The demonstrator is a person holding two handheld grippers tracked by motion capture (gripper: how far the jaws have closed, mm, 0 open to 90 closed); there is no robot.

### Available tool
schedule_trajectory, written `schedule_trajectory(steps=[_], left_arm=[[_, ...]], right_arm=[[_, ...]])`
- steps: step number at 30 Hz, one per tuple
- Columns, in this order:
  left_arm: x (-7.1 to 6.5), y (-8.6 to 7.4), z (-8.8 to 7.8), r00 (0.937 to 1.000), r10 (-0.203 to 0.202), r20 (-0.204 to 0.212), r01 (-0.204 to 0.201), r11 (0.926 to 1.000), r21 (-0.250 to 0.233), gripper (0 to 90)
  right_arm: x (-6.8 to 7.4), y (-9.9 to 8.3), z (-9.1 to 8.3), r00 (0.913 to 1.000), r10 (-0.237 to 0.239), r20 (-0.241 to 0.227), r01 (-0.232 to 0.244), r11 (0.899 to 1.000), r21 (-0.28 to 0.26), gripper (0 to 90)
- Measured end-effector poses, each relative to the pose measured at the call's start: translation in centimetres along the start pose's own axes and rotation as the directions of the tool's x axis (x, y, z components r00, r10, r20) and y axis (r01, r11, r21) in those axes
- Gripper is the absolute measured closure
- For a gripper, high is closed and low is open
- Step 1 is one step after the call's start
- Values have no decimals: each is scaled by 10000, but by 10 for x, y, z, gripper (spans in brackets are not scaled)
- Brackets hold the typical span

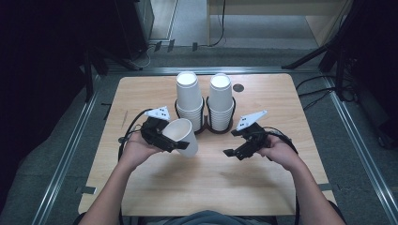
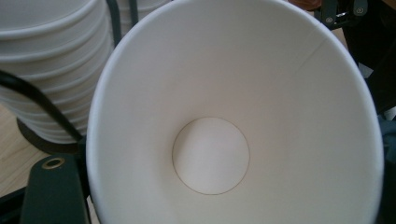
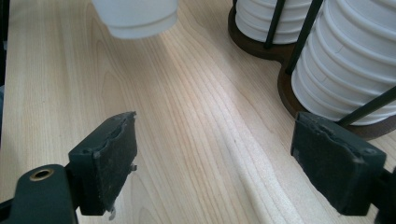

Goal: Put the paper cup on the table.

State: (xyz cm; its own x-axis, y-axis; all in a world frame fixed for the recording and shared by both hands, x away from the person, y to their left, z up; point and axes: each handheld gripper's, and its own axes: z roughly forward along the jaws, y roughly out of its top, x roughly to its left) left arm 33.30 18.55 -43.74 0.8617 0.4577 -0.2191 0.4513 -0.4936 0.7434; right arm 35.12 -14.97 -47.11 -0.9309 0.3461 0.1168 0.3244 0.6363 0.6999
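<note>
White paper cup [image 1: 182, 136] sits clamped at its rim in the left gripper [image 1: 162, 137], tipped so its long axis runs from the mouth, toward the person's left, down to the base at the right, above the table. Just across from that base, the right gripper [image 1: 238, 151] hovers with jaws wide apart and nothing between them, the nearer hand to take it. Beyond, two cup stacks [image 1: 190, 101] stand in a dark holder [image 1: 206, 126] on the pale wood table [image 1: 206, 183], in a dim room.

Open desk [image 1: 206, 183] is offered across the near half, where passage is unhindered. The middle back is blocked by two cup stacks [image 1: 189, 99] in a dark holder [image 1: 206, 126]. Room beside them is narrowed by the tilted cup [image 1: 182, 136] held low.
</note>
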Motion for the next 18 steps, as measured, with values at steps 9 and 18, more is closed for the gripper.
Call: schedule_trajectory(steps=[9,18], left_arm=[[13,-6,-12,9995,-195,-233,196,9998,21,165],[27,-10,-21,9980,-252,-575,255,9997,41,163]], right_arm=[[-2,0,7,9991,-415,-85,417,9985,360,165],[-4,-4,8,9995,-322,-10,322,9979,557,165]])
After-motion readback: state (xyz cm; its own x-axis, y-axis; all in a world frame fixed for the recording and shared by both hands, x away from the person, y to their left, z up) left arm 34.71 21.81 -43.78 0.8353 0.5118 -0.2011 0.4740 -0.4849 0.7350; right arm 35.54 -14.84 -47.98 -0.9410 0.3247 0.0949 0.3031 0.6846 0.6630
